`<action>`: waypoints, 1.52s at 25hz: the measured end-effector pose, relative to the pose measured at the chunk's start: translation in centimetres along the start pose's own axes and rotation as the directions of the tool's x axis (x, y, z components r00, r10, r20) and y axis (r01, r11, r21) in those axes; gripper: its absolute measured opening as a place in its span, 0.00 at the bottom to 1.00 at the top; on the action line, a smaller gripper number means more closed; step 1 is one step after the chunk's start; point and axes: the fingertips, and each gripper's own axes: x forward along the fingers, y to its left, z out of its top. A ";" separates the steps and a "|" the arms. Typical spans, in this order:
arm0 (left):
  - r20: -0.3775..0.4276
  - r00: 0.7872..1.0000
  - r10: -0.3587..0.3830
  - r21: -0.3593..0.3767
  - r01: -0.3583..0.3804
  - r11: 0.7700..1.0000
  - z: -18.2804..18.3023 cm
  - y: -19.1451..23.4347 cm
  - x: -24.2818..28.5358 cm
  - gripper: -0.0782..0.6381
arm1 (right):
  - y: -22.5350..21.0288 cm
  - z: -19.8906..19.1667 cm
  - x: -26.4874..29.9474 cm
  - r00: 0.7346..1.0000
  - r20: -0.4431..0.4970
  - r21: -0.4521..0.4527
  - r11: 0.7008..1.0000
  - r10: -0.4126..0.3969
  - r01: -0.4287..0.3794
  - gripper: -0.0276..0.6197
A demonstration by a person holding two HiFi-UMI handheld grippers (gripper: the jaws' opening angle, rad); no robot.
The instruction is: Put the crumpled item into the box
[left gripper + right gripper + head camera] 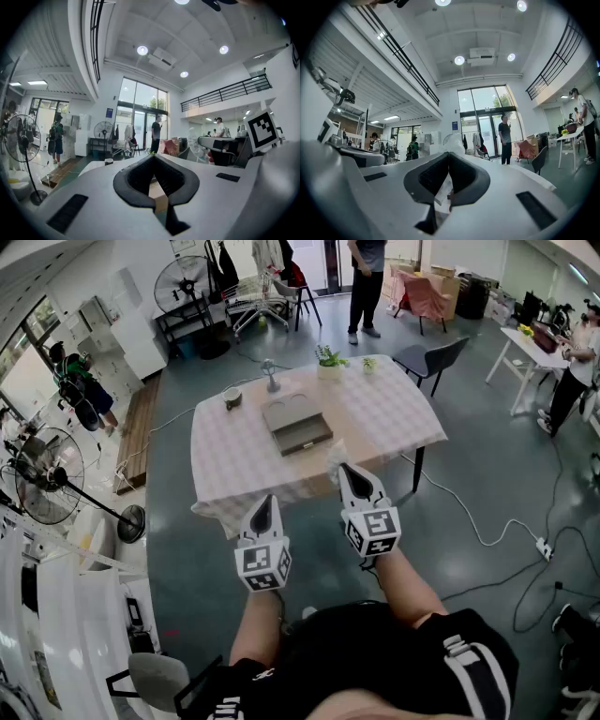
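Note:
A flat brown-grey box lies in the middle of a table with a pale checked cloth. My right gripper hovers over the table's near edge, shut on a crumpled white item that sticks out past its tips. In the right gripper view the white crumpled item bulges above the closed tips of the right gripper and shows again lower between the jaws. My left gripper is shut and empty, just short of the table's front edge. Its closed tips point along the tabletop.
On the table's far side stand a cup, a small grey stand and two little potted plants. A black chair stands at the far right corner. A person stands beyond. Fans and a floor cable flank the table.

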 end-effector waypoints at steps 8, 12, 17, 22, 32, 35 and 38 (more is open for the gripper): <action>-0.024 1.000 0.007 -0.022 -0.007 1.000 -1.0 -0.3 0.6 0.11 | -0.6 0.0 -0.1 1.000 0.026 -0.006 1.000 0.011 -0.011 0.05; -0.018 1.000 0.009 -0.022 -0.009 1.000 -0.7 -1.1 1.2 0.11 | -1.8 0.4 -0.3 0.998 0.059 0.025 1.000 0.008 -0.010 0.05; -0.020 1.000 0.006 -0.013 -0.006 1.000 -0.6 -3.5 1.5 0.11 | -3.3 0.3 -1.0 0.999 0.046 0.031 0.999 0.025 -0.026 0.05; -0.019 1.000 0.015 -0.017 -0.015 1.000 -0.5 -6.4 2.3 0.11 | -5.3 0.7 -2.1 0.998 0.045 0.028 0.998 0.052 -0.054 0.05; -0.013 0.998 0.061 -0.005 -0.061 0.998 -1.8 -11.6 2.7 0.11 | -9.7 -0.2 -4.4 0.994 0.052 0.046 0.994 0.095 -0.098 0.05; -0.002 0.997 0.072 -0.023 -0.072 0.997 -1.8 -11.4 3.0 0.11 | -9.9 -0.4 -4.1 0.993 0.048 0.040 0.993 0.109 -0.111 0.05; 0.010 0.997 0.081 -0.024 -0.081 0.996 -1.8 -11.2 3.9 0.11 | -10.4 -1.0 -3.3 0.993 0.043 0.037 0.993 0.113 -0.115 0.05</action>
